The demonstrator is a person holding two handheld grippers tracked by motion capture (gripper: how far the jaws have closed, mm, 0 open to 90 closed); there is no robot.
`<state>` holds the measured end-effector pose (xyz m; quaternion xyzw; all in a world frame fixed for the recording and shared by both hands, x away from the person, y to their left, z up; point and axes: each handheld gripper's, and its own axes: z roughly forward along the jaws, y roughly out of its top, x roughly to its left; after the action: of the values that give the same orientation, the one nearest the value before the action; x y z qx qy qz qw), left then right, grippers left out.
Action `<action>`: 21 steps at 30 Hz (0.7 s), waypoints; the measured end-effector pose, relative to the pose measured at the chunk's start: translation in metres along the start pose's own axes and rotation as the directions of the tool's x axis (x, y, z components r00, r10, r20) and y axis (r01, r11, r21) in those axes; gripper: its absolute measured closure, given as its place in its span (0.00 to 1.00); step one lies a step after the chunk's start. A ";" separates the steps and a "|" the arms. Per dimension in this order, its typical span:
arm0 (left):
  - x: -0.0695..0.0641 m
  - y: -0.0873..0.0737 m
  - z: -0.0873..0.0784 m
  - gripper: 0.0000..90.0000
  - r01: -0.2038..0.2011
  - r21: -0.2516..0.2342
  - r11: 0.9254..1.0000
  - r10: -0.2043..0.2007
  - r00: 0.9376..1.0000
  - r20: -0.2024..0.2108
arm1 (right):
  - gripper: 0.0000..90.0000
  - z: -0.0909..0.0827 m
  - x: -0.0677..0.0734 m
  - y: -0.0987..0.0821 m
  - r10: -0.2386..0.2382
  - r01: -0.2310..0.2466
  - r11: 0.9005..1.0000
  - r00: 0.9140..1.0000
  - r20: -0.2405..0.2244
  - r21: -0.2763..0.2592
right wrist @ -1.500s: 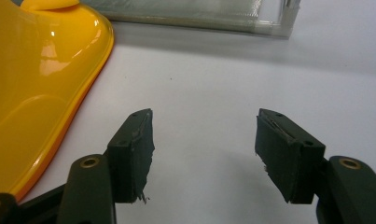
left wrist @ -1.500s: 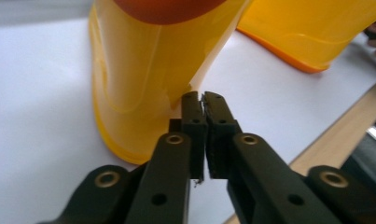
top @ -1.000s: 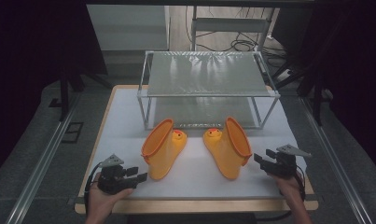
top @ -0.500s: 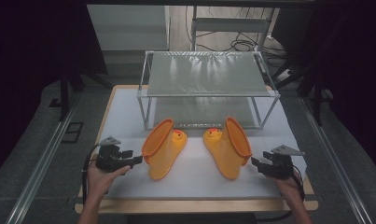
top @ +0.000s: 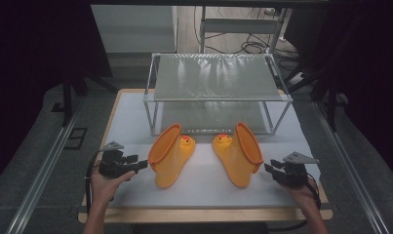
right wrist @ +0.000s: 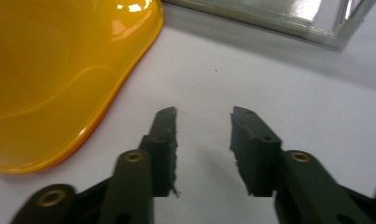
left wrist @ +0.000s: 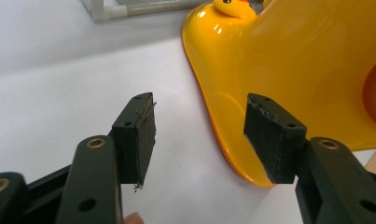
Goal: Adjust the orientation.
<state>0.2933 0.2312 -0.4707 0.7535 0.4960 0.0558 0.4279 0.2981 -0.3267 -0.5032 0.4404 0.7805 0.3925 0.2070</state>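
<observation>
- Boots: two yellow rubber boots lie on their sides on the white surface [top: 135, 122], in front of the wire rack [top: 218, 80], toes with duck faces toward the rack and toward each other, open shafts toward the person.
- Left boot [top: 170, 155]: its long axis runs from the duck toe near the rack down and outward to the shaft mouth, which ends just beside the left gripper [top: 135, 163].
- Left fingers [left wrist: 139, 133]: spread wide and empty. In the left gripper view the boot's rim [left wrist: 232, 154] sits just ahead of the right-hand finger, not between the two, so no pad presses on it.
- Right boot [top: 240, 153]: mirrors the other, shaft mouth angled toward the right gripper [top: 272, 170], which sits near it but apart.
- Right fingers [right wrist: 164, 149]: they have just been closing and stand partly parted, with bare surface between them; the yellow shaft [right wrist: 55, 84] lies off to their left in the right gripper view.
- Judgement: each hand is nearer its own boot; the left is closer to contact and needs only a short sideways slide to bring the shaft rim between its fingers.
</observation>
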 end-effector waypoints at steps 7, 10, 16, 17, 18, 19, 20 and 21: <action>-0.003 0.006 -0.001 0.47 -0.008 -0.008 1.000 0.008 1.000 0.001 | 0.97 0.004 0.007 0.004 -0.049 0.051 0.998 0.997 -0.053 0.025; -0.005 0.007 0.001 0.47 -0.016 -0.002 1.000 0.016 1.000 -0.002 | 1.00 0.010 0.012 0.007 -0.078 0.084 0.995 0.993 -0.090 0.059; -0.008 0.008 -0.002 0.48 -0.036 -0.024 0.999 0.035 0.999 -0.033 | 1.00 0.018 0.023 0.009 -0.131 0.145 0.986 0.980 -0.149 0.086; -0.009 0.008 -0.003 0.48 -0.034 -0.029 0.999 0.033 0.999 -0.029 | 1.00 0.018 0.023 0.009 -0.131 0.145 0.986 0.980 -0.149 0.086; -0.009 0.008 -0.004 0.48 -0.032 -0.032 0.999 0.031 0.999 -0.029 | 1.00 0.019 0.026 0.009 -0.142 0.157 0.984 0.977 -0.162 0.089; -0.008 0.008 -0.004 0.48 -0.031 -0.033 0.999 0.030 0.999 -0.028 | 1.00 0.020 0.030 0.011 -0.160 0.178 0.980 0.971 -0.179 0.087; -0.008 0.008 -0.005 0.48 -0.030 -0.034 0.999 0.029 0.999 -0.027 | 1.00 0.021 0.033 0.012 -0.175 0.194 0.978 0.965 -0.195 0.081; -0.008 0.008 -0.005 0.48 -0.029 -0.035 0.999 0.028 0.999 -0.027 | 1.00 0.022 0.037 0.013 -0.196 0.215 0.973 0.961 -0.195 0.083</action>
<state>0.2927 0.2266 -0.4592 0.7520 0.4899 0.0804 0.4336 0.3000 -0.2817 -0.5052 0.3285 0.8572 0.3671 0.1502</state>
